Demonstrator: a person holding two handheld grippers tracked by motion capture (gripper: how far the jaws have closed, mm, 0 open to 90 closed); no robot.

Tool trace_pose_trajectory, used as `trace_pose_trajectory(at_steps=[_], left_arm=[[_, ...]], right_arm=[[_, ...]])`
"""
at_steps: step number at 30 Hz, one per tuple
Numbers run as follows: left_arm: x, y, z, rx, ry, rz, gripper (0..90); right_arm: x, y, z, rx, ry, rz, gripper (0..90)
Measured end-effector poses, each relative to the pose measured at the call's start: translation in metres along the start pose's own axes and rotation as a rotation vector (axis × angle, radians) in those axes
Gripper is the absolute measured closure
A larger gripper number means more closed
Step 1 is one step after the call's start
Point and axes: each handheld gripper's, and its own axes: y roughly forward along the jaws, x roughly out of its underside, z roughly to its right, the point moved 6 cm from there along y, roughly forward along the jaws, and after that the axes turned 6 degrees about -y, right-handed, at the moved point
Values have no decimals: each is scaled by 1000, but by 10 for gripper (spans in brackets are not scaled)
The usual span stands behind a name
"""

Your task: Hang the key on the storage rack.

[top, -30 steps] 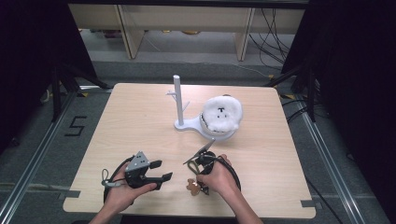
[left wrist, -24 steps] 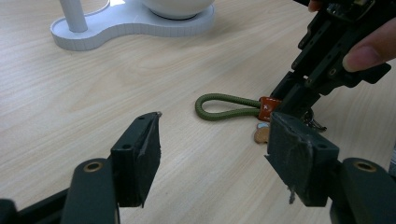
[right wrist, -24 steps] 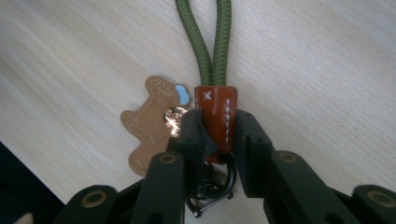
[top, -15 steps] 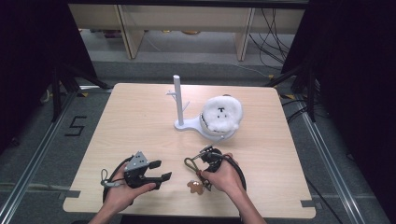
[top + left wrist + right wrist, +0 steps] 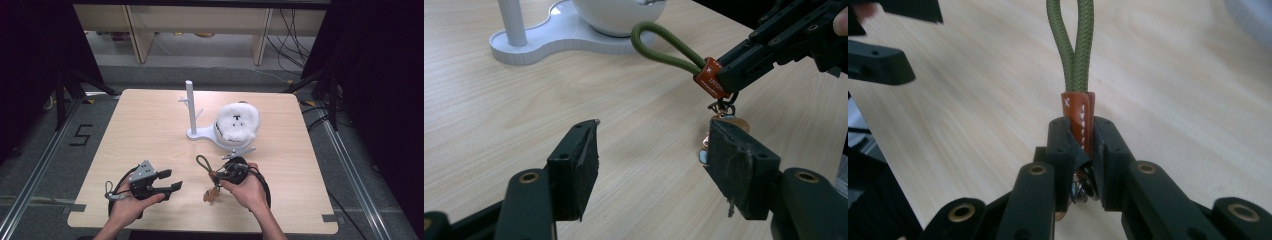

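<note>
Light wood table [image 5: 150, 125] sitting in a dim room with shelves and cables behind it, pretty bare apart from a white stand [image 5: 192, 112] with an upright post and little pegs, and a fluffy white ball-shaped thing [image 5: 238, 122] resting in the dish at the stand's right end. So the right gripper [image 5: 216, 175] has its jaws clamped on the orange leather tab [image 5: 1078, 122] of a keychain, holding it up off the table near the front edge. In the right gripper view the green cord loop [image 5: 1071, 47] sticks straight out beyond the jaw tips, so the long axis runs along the gripper's own line, and a metal ring plus some small charm hang below the jaws. From above, that loop [image 5: 202, 162] points back and left, roughly toward the stand's post, which is well apart from it. My guess is the loop is meant to go over one of those pegs, so the right hand is clearly the one to carry it. The left gripper [image 5: 172, 180] sits just beside, jaws wide apart and holding nothing; in its own view the loop [image 5: 664, 47] floats ahead and right of its open jaws. Nothing lies on the table between loop and post, but the fluffy thing crowds the stand's right side.
</note>
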Motion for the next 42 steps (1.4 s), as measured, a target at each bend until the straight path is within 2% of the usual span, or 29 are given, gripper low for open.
trace_pose_trajectory(at_steps=[1,2,6,7,9,10,11,12,13,15,16,17,19,22,23,27,30,31,35,42], left_arm=[[-1,-1,0,-3,-4,2,374],[-2,-1,1,12,-6,12,377],[-8,-3,2,23,-31,51,392],[-9,-4,3,25,-27,58,395],[-13,-6,4,29,-36,71,403],[-15,-6,5,43,-40,85,407],[-17,-7,6,48,-43,90,412],[-20,-6,7,62,-49,103,417],[-21,-7,7,55,-51,101,422],[-26,-6,10,81,-64,116,435],[-30,-6,12,98,-79,121,445],[-32,-5,13,116,-83,131,463],[-39,-4,15,117,-88,135,491],[-48,-1,16,149,-111,153,531],[-50,0,16,158,-119,157,544],[-58,2,16,164,-134,175,584],[-62,5,17,190,-160,178,603],[-64,7,16,199,-167,181,605],[-70,13,13,198,-172,180,627],[-73,21,15,221,-187,173,656]], right_arm=[[0,-2,1,4,-1,24,801],[-3,-2,-1,-26,-39,74,801],[-6,-6,-4,-42,-76,189,801],[-6,-7,-7,-52,-56,203,801],[-7,-7,-8,-61,-82,260,801],[-8,-8,-6,-57,-102,280,801],[-9,-8,-9,-63,-85,306,801],[-9,-8,-9,-69,-88,329,801],[-10,-9,-9,-65,-92,344,802],[-12,-9,-9,-75,-123,385,801],[-12,-10,-10,-75,-116,402,801],[-14,-11,-10,-65,-137,438,801],[-16,-12,-11,-72,-128,465,801],[-18,-15,-15,-83,-121,513,801],[-20,-14,-14,-75,-146,536,800],[-22,-15,-18,-75,-158,578,800],[-21,-15,-21,-84,-130,578,801],[-22,-15,-20,-76,-150,587,801],[-23,-14,-23,-88,-151,587,801],[-24,-13,-22,-66,-164,603,801]])
